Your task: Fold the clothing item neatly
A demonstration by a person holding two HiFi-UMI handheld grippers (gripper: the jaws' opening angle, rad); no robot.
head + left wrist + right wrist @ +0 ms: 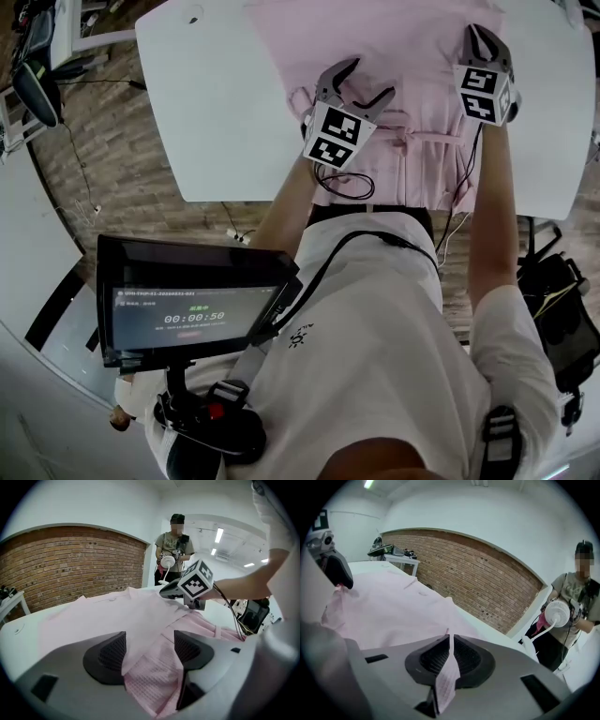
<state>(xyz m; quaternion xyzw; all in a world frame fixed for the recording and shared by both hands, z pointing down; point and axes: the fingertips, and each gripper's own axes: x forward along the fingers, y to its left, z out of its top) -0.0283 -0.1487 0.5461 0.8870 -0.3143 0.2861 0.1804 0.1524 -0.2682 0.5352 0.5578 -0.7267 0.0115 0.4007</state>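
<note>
**Pink garment point(394, 56) pinched at right, loose at left**

We see the garment spread over the white table point(206, 103), reaching down to the table's near edge. The right gripper point(451, 656) is closed tight on a thin fold of the cloth, which stands up between its pads. The left gripper point(149, 649) has its jaws wide apart, with rumpled cloth lying between them and neither pad pressing on it. From above, we find both grippers over the near part of the garment, the left one by its side edge. Beyond the table stand a brick wall point(487, 578) and a person holding a small white fan point(558, 613).
</note>
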